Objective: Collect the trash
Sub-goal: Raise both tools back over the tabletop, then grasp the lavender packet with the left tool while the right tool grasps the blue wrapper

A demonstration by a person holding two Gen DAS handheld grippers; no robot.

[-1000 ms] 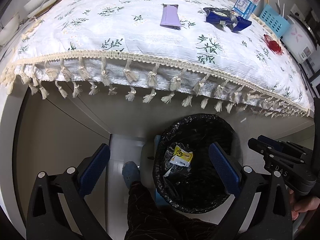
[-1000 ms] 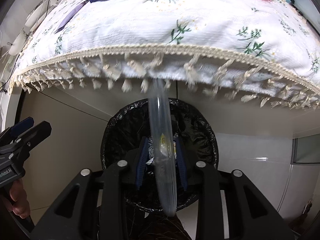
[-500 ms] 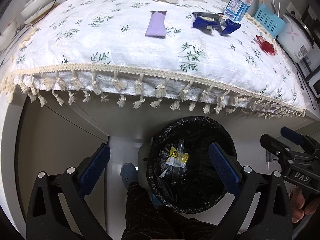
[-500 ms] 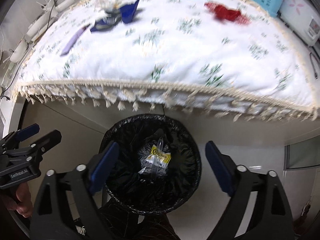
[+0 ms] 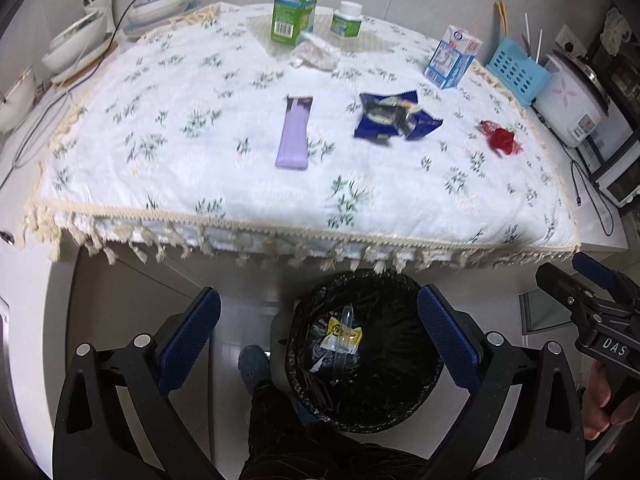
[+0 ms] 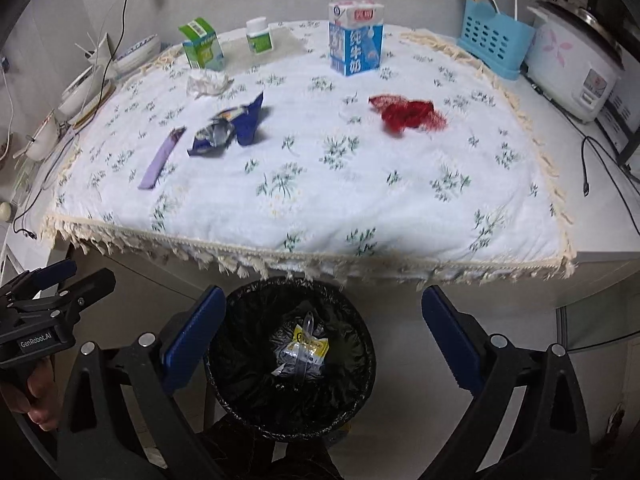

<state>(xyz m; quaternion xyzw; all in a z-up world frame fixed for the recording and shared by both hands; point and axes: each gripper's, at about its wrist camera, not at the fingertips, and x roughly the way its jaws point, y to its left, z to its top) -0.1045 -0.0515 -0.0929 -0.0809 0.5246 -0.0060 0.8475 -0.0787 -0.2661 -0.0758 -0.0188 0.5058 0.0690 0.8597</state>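
Both sets of jaws apart and empty, right gripper opening above bin holding yellow packet; ahead on surface: purple wrapper, blue wrapper, red scrap, tissue uncollected.

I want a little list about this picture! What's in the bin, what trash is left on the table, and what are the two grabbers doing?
bin: black-lined trash bin on the floor below the table edge
in the bin: yellow packet and a clear plastic piece
trash on the tablecloth: purple wrapper, blue wrapper, red scrap, crumpled tissue
standing on the tablecloth: milk carton, green box, small bottle
left hand-held gripper: open, empty
right hand-held gripper: opening wide, nothing between the jaws
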